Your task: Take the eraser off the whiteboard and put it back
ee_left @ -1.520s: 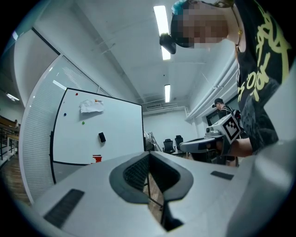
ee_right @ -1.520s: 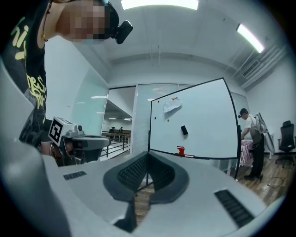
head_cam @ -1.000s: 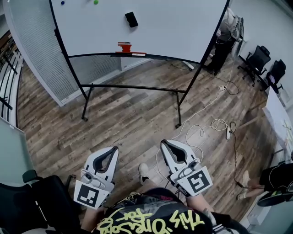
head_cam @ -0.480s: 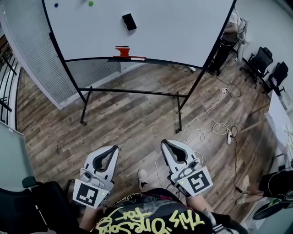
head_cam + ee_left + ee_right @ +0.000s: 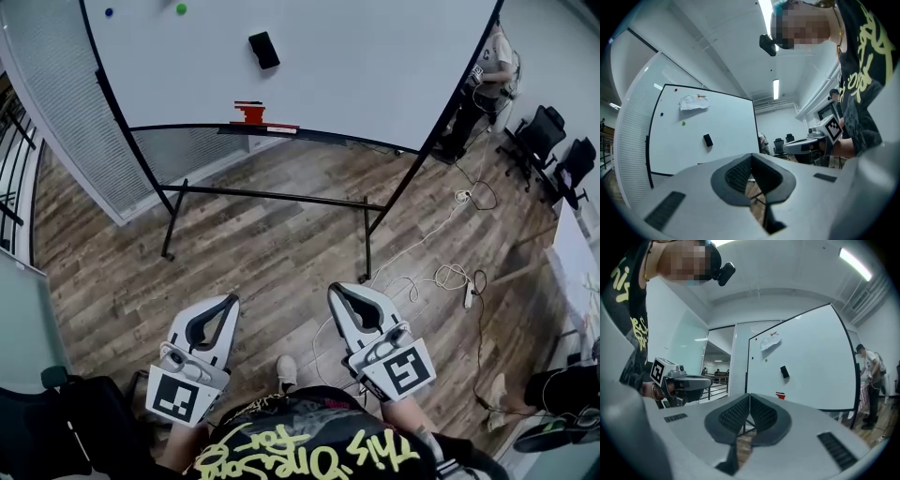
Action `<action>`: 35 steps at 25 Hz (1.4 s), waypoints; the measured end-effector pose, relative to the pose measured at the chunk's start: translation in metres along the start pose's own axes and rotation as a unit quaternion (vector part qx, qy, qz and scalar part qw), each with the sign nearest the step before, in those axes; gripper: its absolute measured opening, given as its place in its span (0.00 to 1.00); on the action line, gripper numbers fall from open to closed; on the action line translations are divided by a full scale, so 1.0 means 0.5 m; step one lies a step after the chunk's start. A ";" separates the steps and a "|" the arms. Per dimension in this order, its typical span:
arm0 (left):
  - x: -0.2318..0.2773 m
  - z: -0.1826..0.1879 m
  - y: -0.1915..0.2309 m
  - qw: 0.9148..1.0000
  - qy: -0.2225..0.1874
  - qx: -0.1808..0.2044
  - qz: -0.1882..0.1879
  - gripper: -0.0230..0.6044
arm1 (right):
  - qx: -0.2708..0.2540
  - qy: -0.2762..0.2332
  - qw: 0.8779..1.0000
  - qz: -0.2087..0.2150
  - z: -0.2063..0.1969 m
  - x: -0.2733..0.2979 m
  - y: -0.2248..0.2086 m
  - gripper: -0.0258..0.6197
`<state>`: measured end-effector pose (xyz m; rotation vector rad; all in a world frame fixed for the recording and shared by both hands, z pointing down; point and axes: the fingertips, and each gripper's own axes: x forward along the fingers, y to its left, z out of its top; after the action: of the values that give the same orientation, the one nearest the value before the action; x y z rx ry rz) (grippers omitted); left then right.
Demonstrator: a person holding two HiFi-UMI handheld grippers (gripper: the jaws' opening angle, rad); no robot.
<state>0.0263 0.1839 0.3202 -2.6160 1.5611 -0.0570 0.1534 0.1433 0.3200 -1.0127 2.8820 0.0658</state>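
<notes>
We held the left tool (image 5: 228, 302) and right tool (image 5: 336, 292) clenched empty, the eraser (image 5: 263, 50) far at twelve o'clock, slightly nearer the left.

wood-plank floor (image 5: 262, 253) | loose cables (image 5: 439, 274) at right | office chairs (image 5: 547, 131) far right | ceiling strip light (image 5: 776, 89) lit

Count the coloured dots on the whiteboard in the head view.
2: a blue dot near the whiteboard's left edge, a green dot right of it. More may be hidden above the frame.

Open floor (image 5: 253, 262) toward whiteboard (image 5: 356, 56); cables (image 5: 441, 274) right
</notes>
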 end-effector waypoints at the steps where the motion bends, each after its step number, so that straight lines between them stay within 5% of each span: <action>1: 0.007 0.000 0.002 1.000 0.001 0.001 0.001 0.05 | -0.001 0.001 1.000 0.002 0.001 0.004 -0.006 0.06; 35: 0.060 -0.003 0.058 1.000 -0.001 -0.006 0.010 0.05 | 0.003 0.005 1.000 0.026 -0.012 0.077 -0.034 0.06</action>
<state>0.0150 0.1437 0.3184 -2.6085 1.5918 -0.0424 0.1338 0.1057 0.3222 -0.9386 2.9166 0.0560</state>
